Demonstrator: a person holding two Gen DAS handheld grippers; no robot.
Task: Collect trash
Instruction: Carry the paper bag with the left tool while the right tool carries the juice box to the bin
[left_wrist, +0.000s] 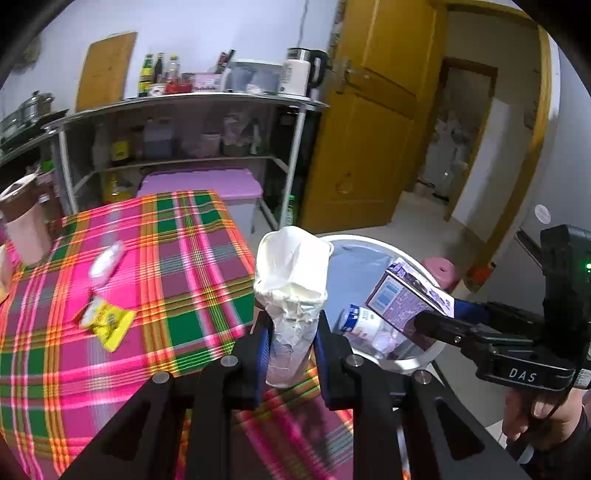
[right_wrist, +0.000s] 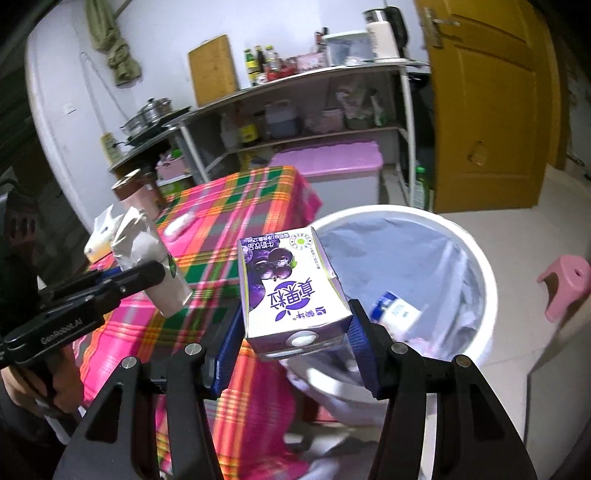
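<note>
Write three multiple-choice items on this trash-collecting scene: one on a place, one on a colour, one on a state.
1. Where is the yellow wrapper?
A. On the plaid tablecloth
B. In the bin
C. On the floor

2. What colour is the small stool beside the white bin?
A. Green
B. Pink
C. Black

3. What is the right gripper doing?
A. Hanging empty
B. Holding a bottle
C. Clamped on the purple drink carton

Answers: 1 A, the wrapper lies on the cloth near a white tube. 2 B, the stool on the floor is pink. 3 C, both blue pads press the carton's sides.
</note>
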